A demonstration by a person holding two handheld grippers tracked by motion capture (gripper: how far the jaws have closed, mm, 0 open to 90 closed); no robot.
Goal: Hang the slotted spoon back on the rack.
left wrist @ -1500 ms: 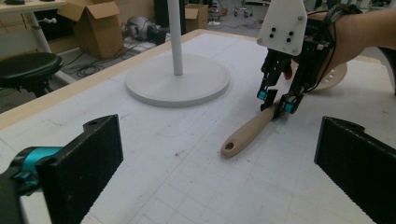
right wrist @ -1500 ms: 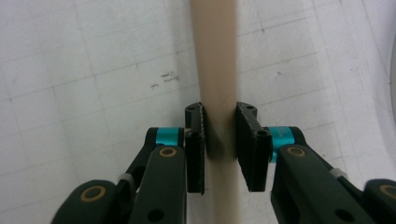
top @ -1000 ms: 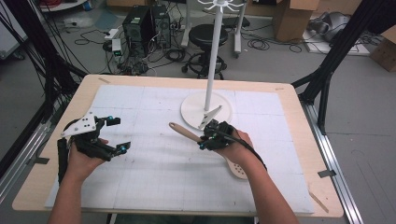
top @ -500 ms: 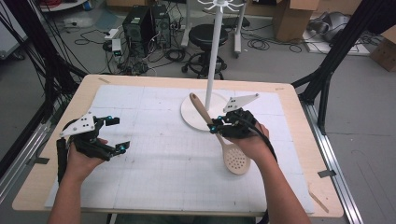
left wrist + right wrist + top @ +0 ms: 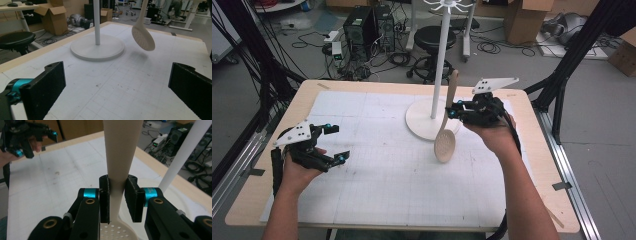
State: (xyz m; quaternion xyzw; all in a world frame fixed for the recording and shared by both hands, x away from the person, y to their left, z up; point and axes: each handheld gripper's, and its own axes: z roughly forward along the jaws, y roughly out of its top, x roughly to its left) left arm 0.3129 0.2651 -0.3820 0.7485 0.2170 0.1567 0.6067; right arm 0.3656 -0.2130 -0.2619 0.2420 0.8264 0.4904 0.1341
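A beige slotted spoon (image 5: 447, 127) hangs upright above the table, bowl down and handle up, next to the white rack's pole (image 5: 439, 57). My right gripper (image 5: 453, 113) is shut on its handle; in the right gripper view the pads (image 5: 105, 197) press the handle (image 5: 120, 150) from both sides. The rack's round white base (image 5: 422, 120) stands on the paper just behind the spoon's bowl. At the table's left, my left gripper (image 5: 334, 142) is held open with nothing between its jaws. In the left gripper view the spoon's bowl (image 5: 143, 38) floats above the paper right of the base (image 5: 97, 47).
White gridded paper (image 5: 382, 170) covers the wooden table (image 5: 242, 212). Hooks crown the rack's top (image 5: 443, 6). Beyond the table stand a black stool (image 5: 432, 37), computer cases (image 5: 362, 25), cables and cardboard boxes (image 5: 524, 17). Black frame struts (image 5: 572, 55) rise at the right.
The right hand has lifted the spoon off the table and swung it from lying flat to upright, moving up and toward the rack. The left hand has stayed put.
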